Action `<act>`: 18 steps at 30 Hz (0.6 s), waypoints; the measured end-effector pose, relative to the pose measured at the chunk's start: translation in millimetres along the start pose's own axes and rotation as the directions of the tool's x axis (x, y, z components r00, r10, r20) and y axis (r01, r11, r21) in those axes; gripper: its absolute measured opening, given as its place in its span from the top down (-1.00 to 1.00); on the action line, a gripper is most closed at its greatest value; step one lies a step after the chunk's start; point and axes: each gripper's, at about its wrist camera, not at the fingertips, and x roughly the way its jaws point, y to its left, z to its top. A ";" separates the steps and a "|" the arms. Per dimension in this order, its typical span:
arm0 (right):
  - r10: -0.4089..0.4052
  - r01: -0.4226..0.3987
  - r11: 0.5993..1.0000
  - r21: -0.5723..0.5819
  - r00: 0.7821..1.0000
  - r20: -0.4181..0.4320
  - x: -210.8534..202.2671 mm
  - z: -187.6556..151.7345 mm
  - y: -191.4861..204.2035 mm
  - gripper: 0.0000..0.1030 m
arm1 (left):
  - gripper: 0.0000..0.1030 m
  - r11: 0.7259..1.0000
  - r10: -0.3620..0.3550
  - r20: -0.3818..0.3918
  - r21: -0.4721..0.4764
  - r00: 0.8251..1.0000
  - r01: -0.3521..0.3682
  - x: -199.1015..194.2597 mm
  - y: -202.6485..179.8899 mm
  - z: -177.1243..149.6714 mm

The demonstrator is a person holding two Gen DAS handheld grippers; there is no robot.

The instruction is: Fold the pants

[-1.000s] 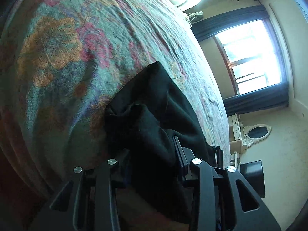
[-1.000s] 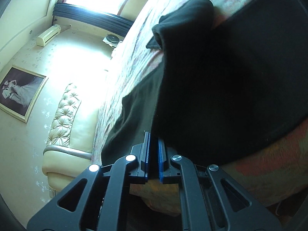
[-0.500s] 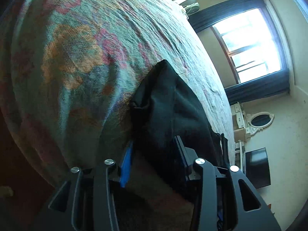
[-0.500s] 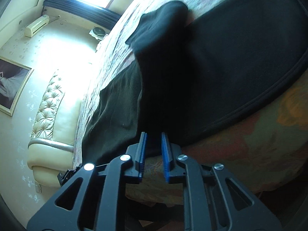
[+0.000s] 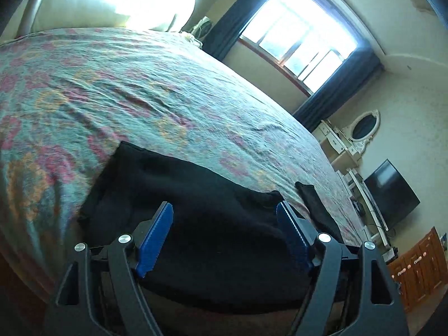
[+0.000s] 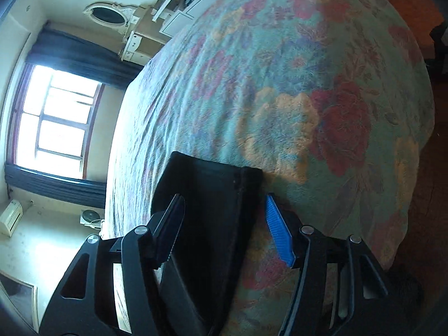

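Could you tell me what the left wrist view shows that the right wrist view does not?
Only the left wrist view shows the cream headboard, a dark screen and the left claw, open above the black pants. Only the right wrist view shows the wall air conditioner and the right claw, open over a pants end. Both share the floral bedspread, window and oval mirror.

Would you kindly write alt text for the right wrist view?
The open right hand-held gripper hangs over the end of black pants lying on a flowered bedspread, its blue pads clear of the cloth. A bright window is at left.
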 end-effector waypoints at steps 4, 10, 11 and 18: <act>-0.003 0.002 0.998 -0.063 1.000 -0.018 8.0 5.2 -3.9 -0.14 | -0.46 0.997 -0.077 -0.124 0.004 0.989 0.078 53.2 -39.9 -18.4; -0.045 0.028 0.981 -0.191 0.996 -0.081 10.4 24.0 6.3 0.83 | -0.47 0.991 -0.114 -0.253 0.042 0.961 0.128 105.0 -90.3 -57.5; -0.039 0.024 0.981 -0.192 0.997 -0.071 3.1 24.0 2.6 0.84 | -0.47 0.990 -0.120 -0.265 0.044 0.957 0.137 109.2 -94.6 -63.3; 0.031 -0.047 0.985 -0.167 0.995 -0.100 -12.4 32.4 -34.9 0.73 | -0.47 0.984 -0.104 -0.307 0.107 0.946 0.143 115.2 -107.1 -88.9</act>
